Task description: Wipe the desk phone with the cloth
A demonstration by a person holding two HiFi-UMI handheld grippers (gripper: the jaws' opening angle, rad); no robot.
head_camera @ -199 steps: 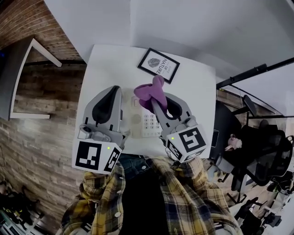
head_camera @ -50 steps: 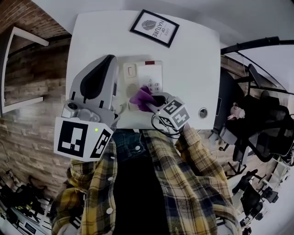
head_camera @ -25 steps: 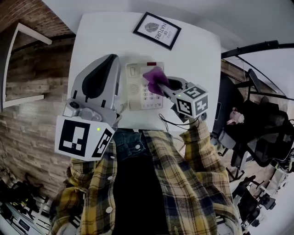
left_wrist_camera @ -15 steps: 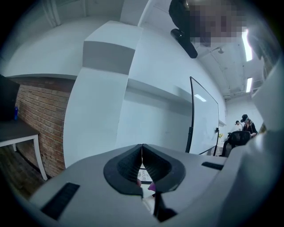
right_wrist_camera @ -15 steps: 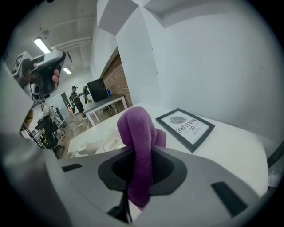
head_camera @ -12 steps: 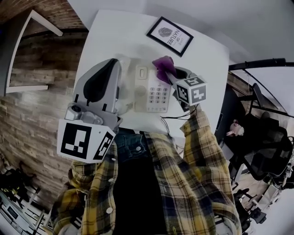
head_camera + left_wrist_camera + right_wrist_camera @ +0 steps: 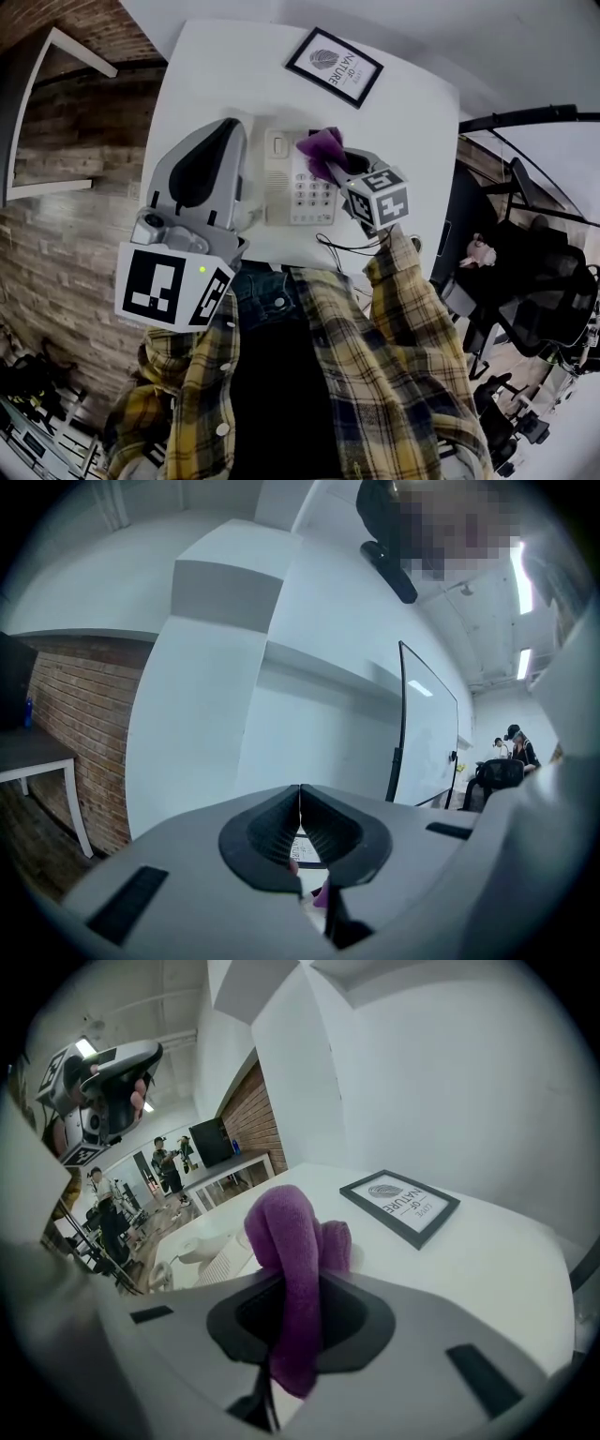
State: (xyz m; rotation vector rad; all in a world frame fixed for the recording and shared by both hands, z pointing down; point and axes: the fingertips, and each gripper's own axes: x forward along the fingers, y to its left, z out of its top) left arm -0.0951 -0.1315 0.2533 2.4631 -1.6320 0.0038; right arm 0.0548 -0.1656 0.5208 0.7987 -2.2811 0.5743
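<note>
The white desk phone lies on the white table; its left side is hidden under my left gripper. That gripper hovers over it, shut and empty, and its jaws meet at the tips in the left gripper view. My right gripper is shut on a purple cloth, which rests on the phone's upper right part above the keypad. In the right gripper view, the cloth bulges out of the right gripper, with the phone to the left.
A black-framed picture lies on the table beyond the phone, also visible in the right gripper view as the frame. The phone's cord trails off the near edge. Office chairs stand right; a white bench stands left.
Over the last two seconds my right gripper has carried the cloth from the phone's lower keypad up to its top right part. The left gripper has stayed in place, shut.
</note>
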